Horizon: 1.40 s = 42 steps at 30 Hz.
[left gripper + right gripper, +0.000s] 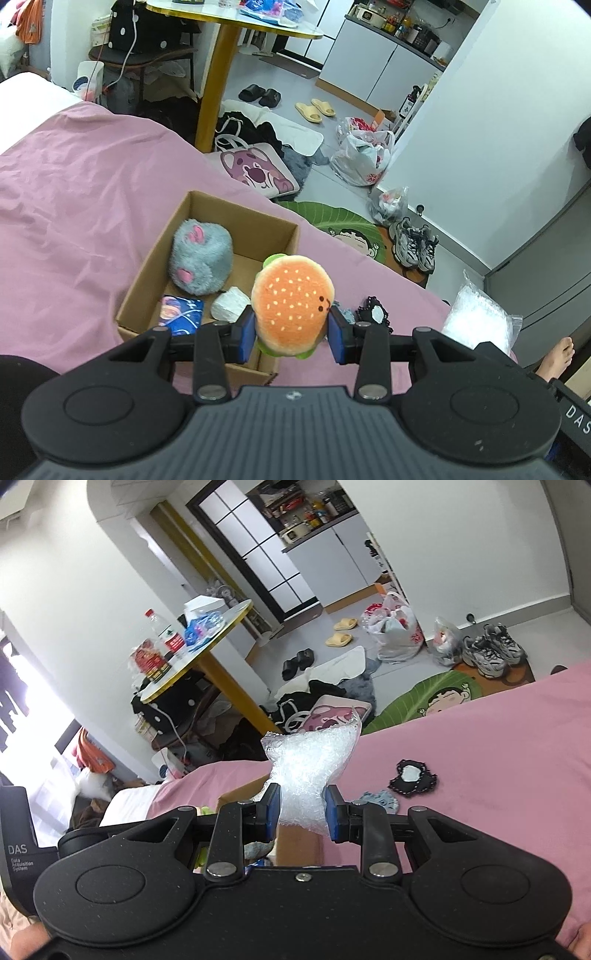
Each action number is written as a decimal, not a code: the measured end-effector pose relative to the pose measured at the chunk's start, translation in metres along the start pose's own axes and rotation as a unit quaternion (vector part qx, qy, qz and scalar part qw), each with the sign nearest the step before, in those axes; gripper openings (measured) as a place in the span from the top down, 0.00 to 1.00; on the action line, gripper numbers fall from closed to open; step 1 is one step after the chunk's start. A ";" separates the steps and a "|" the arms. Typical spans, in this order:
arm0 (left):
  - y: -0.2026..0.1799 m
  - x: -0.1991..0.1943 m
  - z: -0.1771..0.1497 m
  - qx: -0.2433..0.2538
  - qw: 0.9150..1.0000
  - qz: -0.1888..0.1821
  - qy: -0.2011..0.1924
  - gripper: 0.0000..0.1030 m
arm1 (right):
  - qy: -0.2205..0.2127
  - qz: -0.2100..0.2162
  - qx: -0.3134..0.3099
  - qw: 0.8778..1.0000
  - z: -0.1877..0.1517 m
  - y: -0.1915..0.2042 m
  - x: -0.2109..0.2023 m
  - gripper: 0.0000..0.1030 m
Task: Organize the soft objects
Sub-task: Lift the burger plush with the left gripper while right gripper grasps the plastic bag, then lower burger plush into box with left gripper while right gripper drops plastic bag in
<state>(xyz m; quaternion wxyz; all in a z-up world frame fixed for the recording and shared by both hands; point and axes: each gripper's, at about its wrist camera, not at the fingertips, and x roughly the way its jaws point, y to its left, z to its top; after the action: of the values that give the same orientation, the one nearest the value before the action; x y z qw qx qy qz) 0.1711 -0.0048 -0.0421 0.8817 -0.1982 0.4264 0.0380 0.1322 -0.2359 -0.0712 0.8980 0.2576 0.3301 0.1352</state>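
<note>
Both jaws hide parts of burger plush (pixel 291 306) and bubble-wrap bag (pixel 303 775).

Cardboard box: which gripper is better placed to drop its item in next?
Left. The left gripper holds the burger plush right above the cardboard box; the right gripper, clamping the bubble bag, sits beside the box.

My matt black plastic left gripper (pixel 291 332) pinches a fuzzy plush burger (pixel 291 306) between smooth blue pads (pixel 246 334), near a grey furry toy (pixel 201 256) in a plain brown cardboard box (pixel 155 258), while my right gripper (pixel 301 810) squeezes a glossy, crinkled clear plastic bag (pixel 306 771) over wrinkled pink cloth bedding (pixel 498 746).
</note>
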 end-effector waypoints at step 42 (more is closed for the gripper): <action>0.074 0.077 0.013 -0.067 0.995 -0.009 0.074 0.62 | 0.069 0.009 -0.025 0.997 -0.026 0.045 0.070 0.75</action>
<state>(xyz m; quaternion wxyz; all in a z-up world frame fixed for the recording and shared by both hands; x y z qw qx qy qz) 0.2120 0.0603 -0.1178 0.8329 -0.2627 0.4850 0.0441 0.1640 -0.1599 -0.1001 0.8778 0.2281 0.3858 0.1692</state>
